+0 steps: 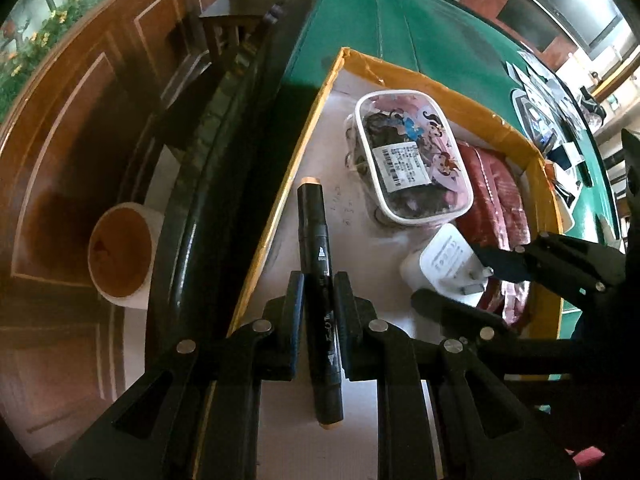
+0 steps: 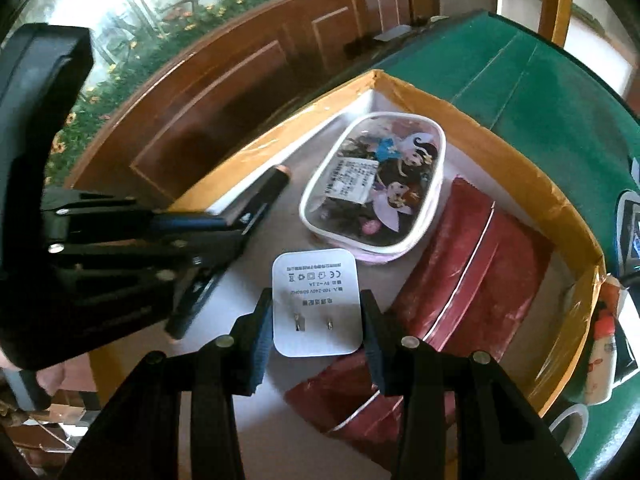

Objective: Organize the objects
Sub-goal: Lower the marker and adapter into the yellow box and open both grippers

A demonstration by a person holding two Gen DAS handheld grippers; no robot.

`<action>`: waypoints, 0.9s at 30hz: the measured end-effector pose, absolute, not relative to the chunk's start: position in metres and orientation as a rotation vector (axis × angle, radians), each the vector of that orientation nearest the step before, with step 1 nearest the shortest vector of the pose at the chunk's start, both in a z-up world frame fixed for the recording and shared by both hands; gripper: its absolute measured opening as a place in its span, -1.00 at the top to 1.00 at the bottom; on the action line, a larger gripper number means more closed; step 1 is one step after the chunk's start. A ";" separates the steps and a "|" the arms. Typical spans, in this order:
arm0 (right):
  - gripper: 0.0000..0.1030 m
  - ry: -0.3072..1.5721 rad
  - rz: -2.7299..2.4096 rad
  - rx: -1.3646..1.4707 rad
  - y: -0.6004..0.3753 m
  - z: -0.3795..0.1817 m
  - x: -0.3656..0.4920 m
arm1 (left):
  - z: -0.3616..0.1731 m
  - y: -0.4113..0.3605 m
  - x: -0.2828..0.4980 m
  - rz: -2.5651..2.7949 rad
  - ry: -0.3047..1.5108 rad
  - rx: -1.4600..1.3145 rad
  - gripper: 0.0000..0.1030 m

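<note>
My left gripper [image 1: 319,280] is shut on a black marker [image 1: 310,216] with peach-coloured ends, over the white floor of an open cardboard box [image 1: 400,66]. My right gripper [image 2: 315,300] is shut on a white charger plug [image 2: 310,276], prongs facing the camera, also inside the box [image 2: 460,108]. In the left wrist view the right gripper [image 1: 468,284] and charger [image 1: 440,258] are at the right. In the right wrist view the left gripper [image 2: 236,236] and marker [image 2: 272,180] are at the left. A clear cartoon pouch [image 1: 412,160] [image 2: 376,196] and a red packet [image 1: 496,200] [image 2: 480,260] lie in the box.
The box rests on a green table [image 1: 420,28] near its dark padded edge. Loose cards and small items [image 1: 548,112] lie on the table beyond the box. A small bottle [image 2: 602,360] and a tape roll [image 2: 568,424] sit outside the box. A white pot [image 1: 124,256] stands on the floor.
</note>
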State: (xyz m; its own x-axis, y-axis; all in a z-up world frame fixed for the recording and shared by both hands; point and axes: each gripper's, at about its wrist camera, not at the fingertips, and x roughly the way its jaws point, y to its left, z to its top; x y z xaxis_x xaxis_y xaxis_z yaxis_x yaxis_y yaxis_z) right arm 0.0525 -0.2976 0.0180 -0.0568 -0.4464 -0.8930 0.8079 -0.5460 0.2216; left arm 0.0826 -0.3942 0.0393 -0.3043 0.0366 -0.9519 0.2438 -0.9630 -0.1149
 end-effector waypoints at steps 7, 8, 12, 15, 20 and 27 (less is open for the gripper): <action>-0.23 0.414 -1.775 1.218 -0.285 0.034 0.064 | 0.059 -0.383 0.089 -2.484 0.386 1.710 0.63; -0.25 0.404 -1.784 1.200 -0.279 0.040 0.067 | 0.063 -0.381 0.090 -2.493 0.375 1.705 0.44; -0.30 0.334 -1.835 1.151 -0.245 0.064 0.068 | 0.078 -0.368 0.092 -2.534 0.368 1.670 -0.13; -0.53 0.244 -1.895 1.143 -0.206 0.075 0.065 | 0.084 -0.357 0.092 -2.545 0.418 1.672 -0.20; -0.62 0.176 -1.999 1.190 -0.156 0.076 0.051 | 0.094 -0.326 0.085 -2.577 0.459 1.688 -0.36; -0.82 0.124 -2.161 1.327 -0.057 0.057 0.033 | 0.109 -0.262 0.061 -2.657 0.418 1.767 -0.57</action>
